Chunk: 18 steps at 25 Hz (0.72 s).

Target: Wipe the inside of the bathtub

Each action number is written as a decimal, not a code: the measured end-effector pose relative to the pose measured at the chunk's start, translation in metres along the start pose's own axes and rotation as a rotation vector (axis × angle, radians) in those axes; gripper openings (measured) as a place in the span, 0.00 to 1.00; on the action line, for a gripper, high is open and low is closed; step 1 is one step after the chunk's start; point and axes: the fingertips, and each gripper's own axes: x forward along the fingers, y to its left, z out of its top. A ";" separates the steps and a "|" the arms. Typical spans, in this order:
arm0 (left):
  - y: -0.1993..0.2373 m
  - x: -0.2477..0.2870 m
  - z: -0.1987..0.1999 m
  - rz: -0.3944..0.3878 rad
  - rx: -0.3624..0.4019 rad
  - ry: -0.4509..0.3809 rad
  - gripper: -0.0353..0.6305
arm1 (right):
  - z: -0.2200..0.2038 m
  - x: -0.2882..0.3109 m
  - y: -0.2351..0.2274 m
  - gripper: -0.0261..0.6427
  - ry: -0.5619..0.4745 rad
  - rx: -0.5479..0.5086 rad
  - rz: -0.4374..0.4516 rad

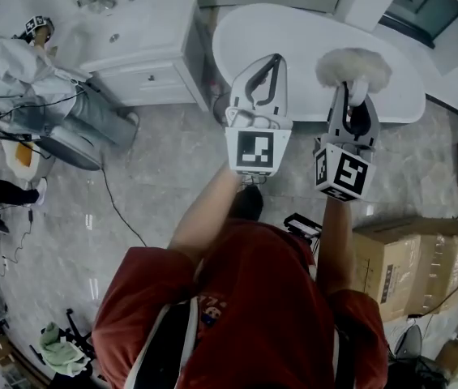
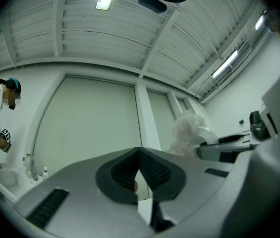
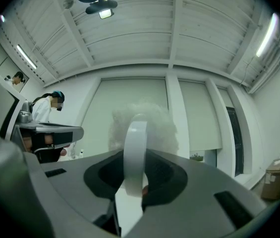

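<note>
Red-shirted shoulders [image 1: 237,298] fill the 6 o'clock part of the head view, both forearms reaching toward 12. The left hand-held gripper [image 1: 276,61] has its jaws closed tip to tip with nothing between them. At its 3 o'clock, the right hand-held gripper [image 1: 350,91] is clamped on the white handle [image 3: 135,148] of a fluffy white duster [image 1: 354,65]. The duster's head shows against the near edge of the white bathtub [image 1: 293,39], which lies at 12 to 1 o'clock. Whether the duster touches the tub cannot be told. A white vanity [image 1: 151,47] stands at 11 o'clock and cardboard boxes [image 1: 411,258] at 4 o'clock on the marble floor [image 1: 156,160].
</note>
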 end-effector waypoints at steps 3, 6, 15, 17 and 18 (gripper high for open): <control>0.018 0.031 -0.012 0.027 -0.020 -0.005 0.08 | -0.009 0.039 0.000 0.18 0.003 0.003 0.009; 0.036 0.064 -0.028 0.040 -0.011 0.013 0.08 | -0.018 0.081 0.000 0.18 0.012 0.005 0.021; 0.074 0.146 -0.064 0.053 -0.038 0.026 0.08 | -0.040 0.175 0.003 0.18 0.037 -0.012 0.051; 0.075 0.157 -0.066 0.050 -0.036 0.021 0.08 | -0.042 0.185 -0.001 0.18 0.037 -0.014 0.049; 0.074 0.163 -0.066 0.047 -0.031 0.019 0.08 | -0.043 0.190 -0.004 0.18 0.038 -0.013 0.048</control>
